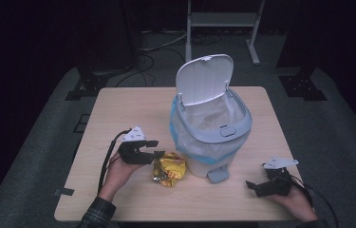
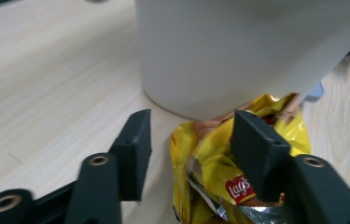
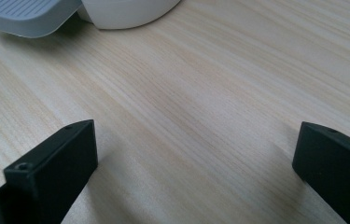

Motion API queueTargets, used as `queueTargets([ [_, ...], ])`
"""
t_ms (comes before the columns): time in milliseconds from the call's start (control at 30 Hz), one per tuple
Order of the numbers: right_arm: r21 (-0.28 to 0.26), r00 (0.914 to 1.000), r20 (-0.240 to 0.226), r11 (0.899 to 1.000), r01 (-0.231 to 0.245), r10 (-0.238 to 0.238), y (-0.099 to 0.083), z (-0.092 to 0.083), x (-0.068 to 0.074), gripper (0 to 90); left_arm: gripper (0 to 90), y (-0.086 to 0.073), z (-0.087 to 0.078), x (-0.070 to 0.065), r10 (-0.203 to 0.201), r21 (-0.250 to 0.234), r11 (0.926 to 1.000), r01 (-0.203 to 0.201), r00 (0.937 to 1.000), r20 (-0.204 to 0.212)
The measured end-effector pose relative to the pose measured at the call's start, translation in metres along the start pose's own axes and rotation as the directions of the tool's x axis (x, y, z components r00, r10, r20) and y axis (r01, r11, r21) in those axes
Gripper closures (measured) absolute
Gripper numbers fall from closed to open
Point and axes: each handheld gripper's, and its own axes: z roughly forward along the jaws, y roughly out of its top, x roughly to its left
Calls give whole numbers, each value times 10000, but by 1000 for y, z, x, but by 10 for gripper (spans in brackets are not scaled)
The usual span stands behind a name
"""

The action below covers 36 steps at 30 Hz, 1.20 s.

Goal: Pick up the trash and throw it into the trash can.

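Observation:
A crumpled yellow chip bag [image 1: 168, 169] lies on the wooden table [image 1: 133, 104], against the foot of a white pedal bin [image 1: 211, 137]. The bin's lid [image 1: 204, 78] stands up and a clear liner hangs inside. My left gripper [image 1: 156, 148] reaches the bag from the left. In the left gripper view its jaws [image 2: 191, 121] are partly apart around the bag's [image 2: 205, 154] edge: one jaw lies over the foil, the other stands off it over bare wood. My right gripper [image 1: 254, 186] rests low at the front right, jaws [image 3: 196, 135] wide apart over bare table.
The bin's grey pedal [image 1: 217, 175] sticks out toward the front edge, between the bag and my right gripper, and appears in the right gripper view [image 3: 23, 16]. The white bin wall [image 2: 233, 51] rises just beyond the left jaws. Dark floor, cables and a stand lie behind.

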Motion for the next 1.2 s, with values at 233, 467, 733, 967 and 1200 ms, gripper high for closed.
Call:
queueTargets([
  [233,-2,10000,0,10000,4,-4,0,0,0,0,563,-3,2,-2,-86,377,9993,75,9995,302],
  [467,-3,10000,0,10000,6,-6,0,0,0,0,592,-7,-3,-8,-83,691,9976,42,9982,594],
  [733,-1,10000,0,10000,6,-6,0,0,0,0,681,-13,-7,-14,-248,997,9948,189,9980,587],
  [967,-1,10000,1,10000,7,-7,0,0,0,0,819,-15,-7,-14,-309,1303,9912,225,9975,631],
  [1200,-2,10000,0,10000,8,-8,0,0,0,0,884,-16,-8,-13,-319,1278,9915,246,9980,551],
])
